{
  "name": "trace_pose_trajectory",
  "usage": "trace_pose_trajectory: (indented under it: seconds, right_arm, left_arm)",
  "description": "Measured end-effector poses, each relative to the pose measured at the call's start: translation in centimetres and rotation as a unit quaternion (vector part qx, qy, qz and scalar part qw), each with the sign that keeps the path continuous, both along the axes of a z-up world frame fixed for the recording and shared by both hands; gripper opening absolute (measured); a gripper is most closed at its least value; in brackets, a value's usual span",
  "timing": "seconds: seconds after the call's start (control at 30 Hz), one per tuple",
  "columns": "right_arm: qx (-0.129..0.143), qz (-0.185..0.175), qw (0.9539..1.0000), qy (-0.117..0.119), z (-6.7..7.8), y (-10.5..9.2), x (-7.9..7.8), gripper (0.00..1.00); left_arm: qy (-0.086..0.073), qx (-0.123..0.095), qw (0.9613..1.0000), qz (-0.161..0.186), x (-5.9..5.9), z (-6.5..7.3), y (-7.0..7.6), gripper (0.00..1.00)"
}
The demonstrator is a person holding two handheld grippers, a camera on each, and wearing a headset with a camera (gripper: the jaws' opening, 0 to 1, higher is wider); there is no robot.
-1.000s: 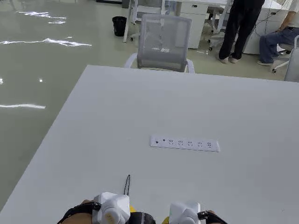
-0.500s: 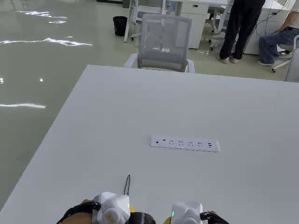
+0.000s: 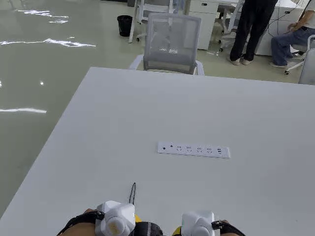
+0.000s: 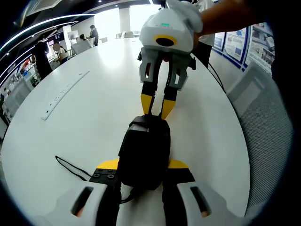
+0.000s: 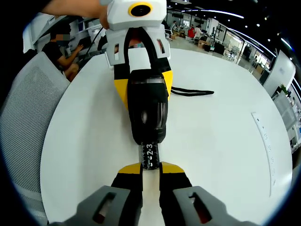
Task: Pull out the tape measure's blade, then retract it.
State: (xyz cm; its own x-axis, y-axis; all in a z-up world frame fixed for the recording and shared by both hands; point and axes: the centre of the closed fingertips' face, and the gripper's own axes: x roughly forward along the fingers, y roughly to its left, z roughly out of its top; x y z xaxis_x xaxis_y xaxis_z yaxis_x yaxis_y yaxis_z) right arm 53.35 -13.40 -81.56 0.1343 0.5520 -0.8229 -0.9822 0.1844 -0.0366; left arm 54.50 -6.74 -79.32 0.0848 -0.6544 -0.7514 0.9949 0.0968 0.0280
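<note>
A black tape measure [image 4: 145, 148] lies low over the white table [image 3: 147, 108], and my left gripper [image 4: 143, 165] is shut on its case from both sides. My right gripper [image 4: 157, 106] faces it from the far end. In the right gripper view, my right gripper [image 5: 150, 169] is shut on the blade [image 5: 149, 155], which sticks a short way out of the case [image 5: 147, 110] and shows printed digits. The left gripper [image 5: 143, 89] holds the case from the far side. A black wrist strap [image 5: 193, 92] trails from the case over the table [image 3: 133, 193].
A white power strip [image 3: 193, 150] lies mid-table, ahead of the grippers. A grey mesh chair [image 3: 171, 44] stands at the table's far edge. People [image 3: 251, 29] and desks are at the back right. The table's near edge is right under the grippers.
</note>
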Motion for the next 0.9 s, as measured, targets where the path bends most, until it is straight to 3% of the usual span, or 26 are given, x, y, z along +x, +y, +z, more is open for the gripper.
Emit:
trace_pose_trajectory:
  seconds: [0.9]
  right_arm:
    - [-0.009, 0.001, 1.0000, 0.002, 0.2, -1.4, -0.3, 0.10]
  left_arm:
    - [-0.004, -0.004, 1.0000, -0.001, -0.1, 0.0, -0.1, 0.29]
